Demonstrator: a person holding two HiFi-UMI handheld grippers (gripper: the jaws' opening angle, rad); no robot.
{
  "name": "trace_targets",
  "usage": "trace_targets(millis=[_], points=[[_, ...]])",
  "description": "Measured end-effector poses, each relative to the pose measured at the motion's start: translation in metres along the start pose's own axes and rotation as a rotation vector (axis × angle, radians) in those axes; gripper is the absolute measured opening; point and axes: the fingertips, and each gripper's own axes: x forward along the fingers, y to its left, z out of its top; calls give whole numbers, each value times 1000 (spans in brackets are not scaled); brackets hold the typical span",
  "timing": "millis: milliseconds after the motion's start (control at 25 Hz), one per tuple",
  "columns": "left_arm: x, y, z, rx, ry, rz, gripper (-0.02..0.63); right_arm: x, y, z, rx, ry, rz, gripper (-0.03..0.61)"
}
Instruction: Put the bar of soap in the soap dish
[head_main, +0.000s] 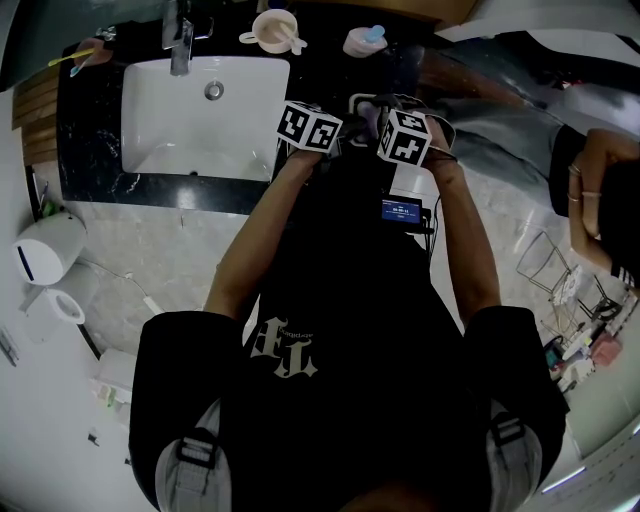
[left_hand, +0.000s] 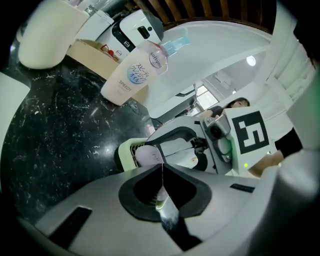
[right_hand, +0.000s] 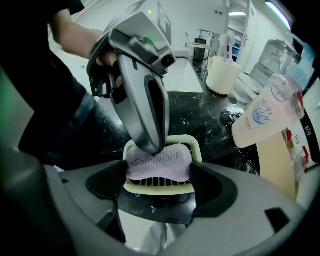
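Observation:
A lilac bar of soap (right_hand: 160, 161) lies in the pale yellow-green slatted soap dish (right_hand: 192, 145) on the black stone counter. In the right gripper view my right gripper (right_hand: 159, 173) has a jaw against each end of the bar. My left gripper (right_hand: 150, 142) comes down from above, and its shut tip rests on the bar's top left. In the left gripper view my left gripper (left_hand: 161, 170) has its pads pressed together, just above the soap (left_hand: 146, 156) and the dish (left_hand: 125, 150). The head view shows only the marker cubes of the left gripper (head_main: 312, 130) and right gripper (head_main: 403, 138); soap and dish are hidden.
A clear pump bottle (right_hand: 265, 117) of pinkish liquid stands just right of the dish, next to a tan box (right_hand: 280, 165). A cream cup (right_hand: 220, 75) sits farther back. The white sink (head_main: 200, 120) lies left of the grippers. A second person's hand (head_main: 600, 180) is at the right.

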Motion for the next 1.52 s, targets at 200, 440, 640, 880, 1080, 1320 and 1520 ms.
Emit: trace_targets(millis=[200,440,640,880,1080,1320,1520], points=[[0,-1,2,-11,-3,-6,11,1,-2,-1,-2,1,2,403],[1,2,1,-27,-3,-2,11,2,-1,-1,-1,12,10,402],[-1,4,2,-26,-8,8,11,0,-1,-2,-12,24,0,402],[-24,-4,14,3,-95,-19,11,-32,1,2,72,-69,-61,402],[-58,-20,12,134,-151,3,11,-74,9,6,241,-186,-215,386],[-100,-51,-4,277,-216,24,11,-106,41,12,493,-399,-355,122],[-132,-86,-20,404,-252,11,9,-118,74,16,667,-546,-452,9]])
